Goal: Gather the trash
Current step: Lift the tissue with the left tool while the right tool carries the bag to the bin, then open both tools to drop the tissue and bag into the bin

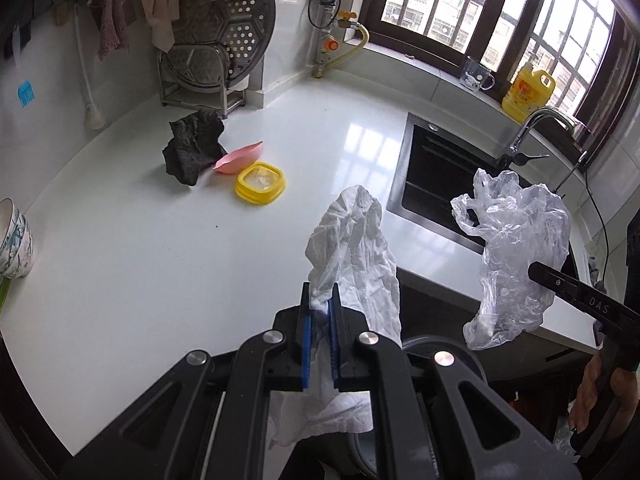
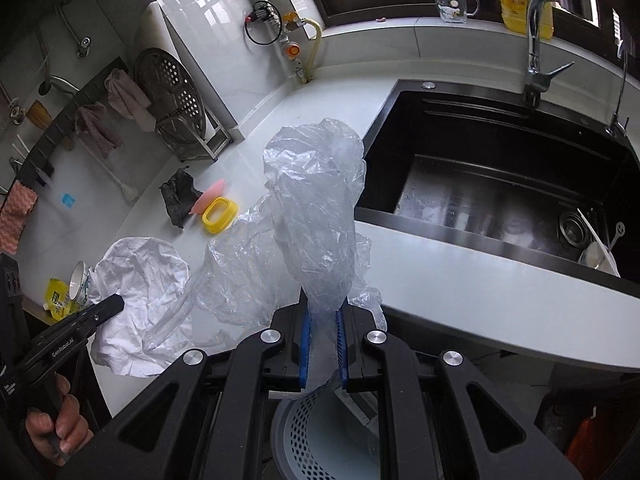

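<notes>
My left gripper (image 1: pixel 321 300) is shut on a crumpled white paper towel (image 1: pixel 356 256) and holds it above the counter's front edge. It also shows in the right wrist view (image 2: pixel 140 292), held by the left gripper (image 2: pixel 114 304). My right gripper (image 2: pixel 323 308) is shut on a clear plastic bag (image 2: pixel 316 208) and holds it up over a grey perforated trash bin (image 2: pixel 320 436) below the counter. The bag also shows in the left wrist view (image 1: pixel 516 248), at the right gripper's finger (image 1: pixel 560 280). The bin's rim (image 1: pixel 440 344) shows under both grippers.
On the white counter (image 1: pixel 160 260) lie a dark crumpled cloth (image 1: pixel 194 148), a pink dish (image 1: pixel 240 158) and a yellow lidded box (image 1: pixel 260 182). A patterned bowl (image 1: pixel 14 236) stands at the left edge. The black sink (image 2: pixel 500 184) with a faucet (image 2: pixel 536 40) is to the right.
</notes>
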### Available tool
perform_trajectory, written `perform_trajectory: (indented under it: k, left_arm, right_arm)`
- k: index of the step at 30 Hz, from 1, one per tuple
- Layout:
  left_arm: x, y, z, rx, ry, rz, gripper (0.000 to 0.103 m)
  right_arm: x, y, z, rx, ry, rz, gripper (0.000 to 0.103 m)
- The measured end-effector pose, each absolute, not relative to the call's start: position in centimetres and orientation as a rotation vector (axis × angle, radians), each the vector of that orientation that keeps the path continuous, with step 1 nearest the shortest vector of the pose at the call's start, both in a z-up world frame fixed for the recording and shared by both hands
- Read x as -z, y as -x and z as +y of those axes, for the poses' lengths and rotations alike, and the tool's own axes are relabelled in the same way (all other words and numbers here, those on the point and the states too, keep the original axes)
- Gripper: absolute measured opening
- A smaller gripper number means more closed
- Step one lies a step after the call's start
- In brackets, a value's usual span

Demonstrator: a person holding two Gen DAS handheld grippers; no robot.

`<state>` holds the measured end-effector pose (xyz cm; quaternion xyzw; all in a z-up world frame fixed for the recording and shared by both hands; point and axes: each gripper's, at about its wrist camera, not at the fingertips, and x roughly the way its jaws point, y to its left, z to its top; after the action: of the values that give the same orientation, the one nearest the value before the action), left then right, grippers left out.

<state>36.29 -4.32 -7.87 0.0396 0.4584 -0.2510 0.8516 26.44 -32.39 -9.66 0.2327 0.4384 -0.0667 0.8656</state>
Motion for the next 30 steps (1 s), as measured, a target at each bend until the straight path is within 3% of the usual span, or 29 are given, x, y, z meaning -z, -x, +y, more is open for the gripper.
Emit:
perform_trajectory:
  k: [14, 30]
  left_arm:
    - [12.0, -27.9, -11.8, 0.634, -0.206, 1.021, 0.008]
    - [19.9, -23.8, -13.1, 0.539, -0.303, 1.156, 0.010]
  right_arm:
    - [15.0, -16.5, -35.3, 0.191, -0.435, 1.081, 0.011]
    - [23.4, -15.9, -31.4, 0.043, -0.366, 1.283, 0.011]
